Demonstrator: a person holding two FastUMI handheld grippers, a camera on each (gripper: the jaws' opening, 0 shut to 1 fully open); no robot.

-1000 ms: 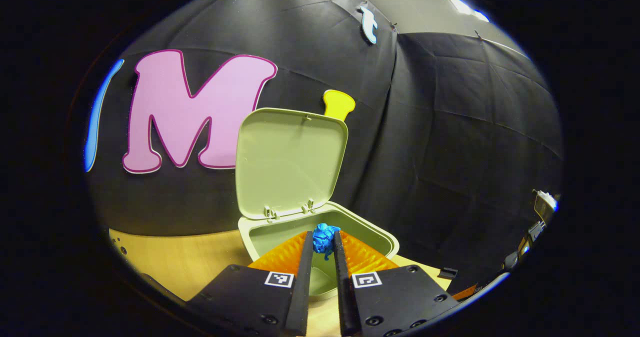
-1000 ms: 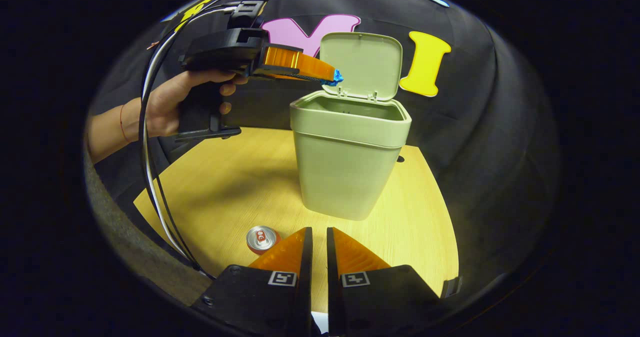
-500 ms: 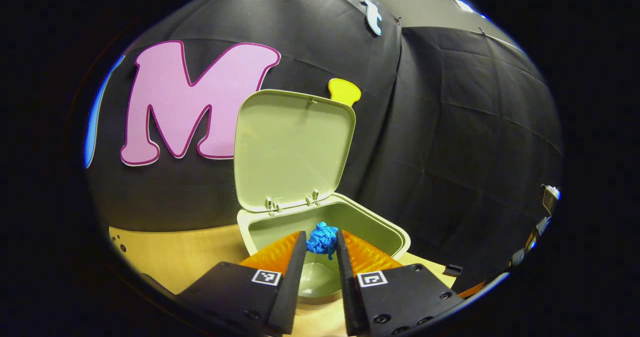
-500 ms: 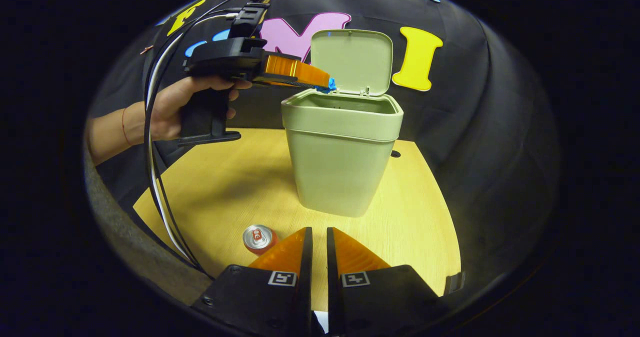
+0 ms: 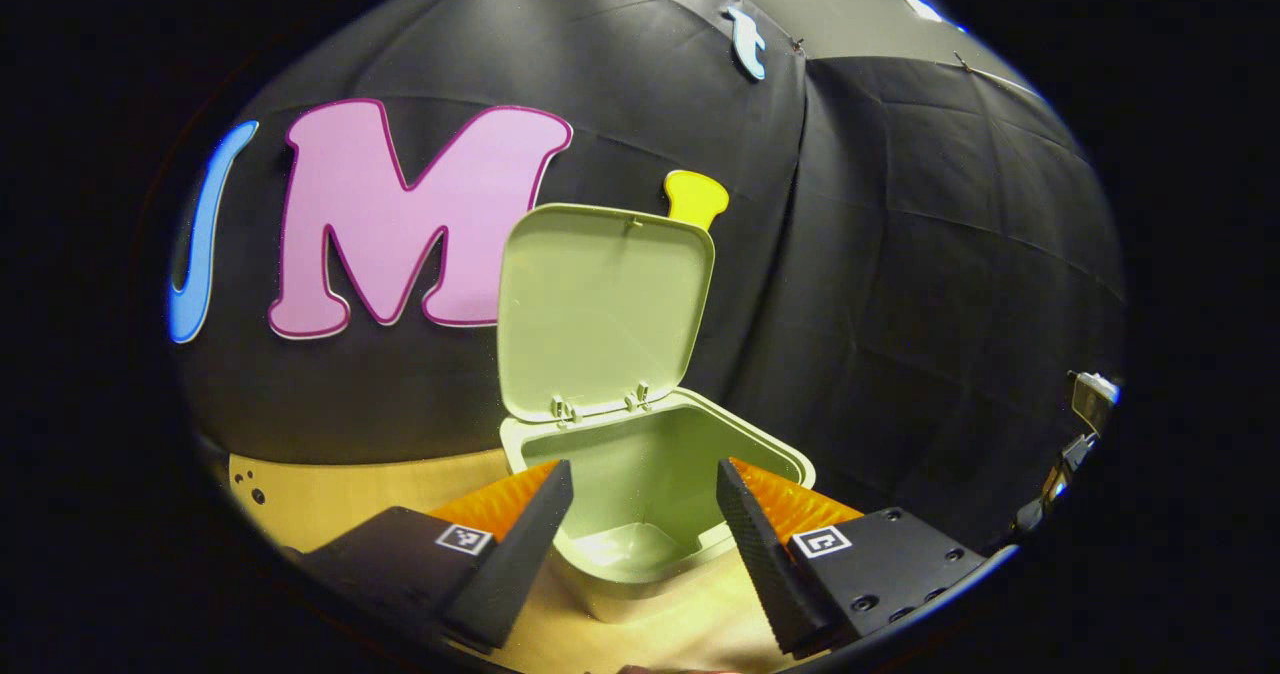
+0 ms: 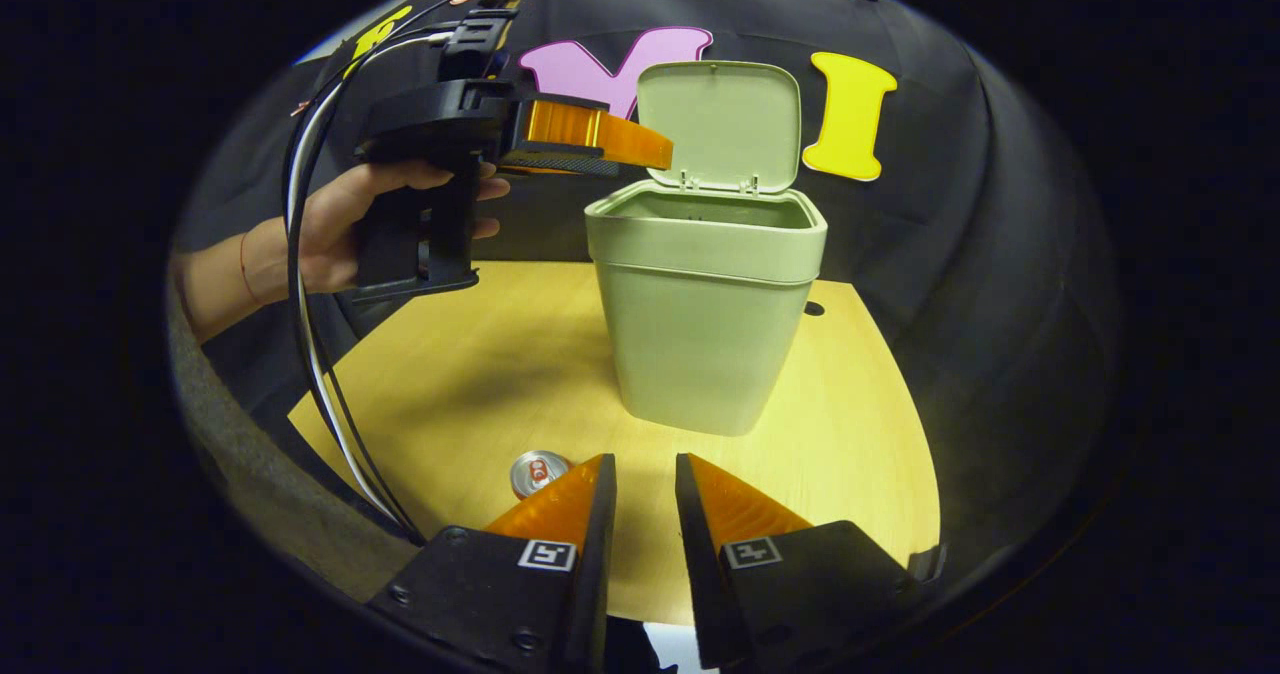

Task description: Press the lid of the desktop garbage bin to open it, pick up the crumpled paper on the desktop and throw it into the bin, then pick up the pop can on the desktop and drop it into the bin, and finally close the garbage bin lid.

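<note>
Wooden desktop (image 6: pixel 480 374): left gripper (image 5: pixel 643 479) spread empty over bin (image 5: pixel 660 474) (lid (image 5: pixel 600 314) up).

A light wood-grain desk (image 6: pixel 480 374) with a rounded far edge lies ahead of the right gripper view's camera, brightly lit across its middle, with a soft shadow over its left part and a small dark hole (image 6: pixel 813 308) near its far right edge. Black cloth (image 5: pixel 920 284) hangs behind and around the desk as the booth's wall, creased in folds, with a seam running down where two panels meet.
</note>
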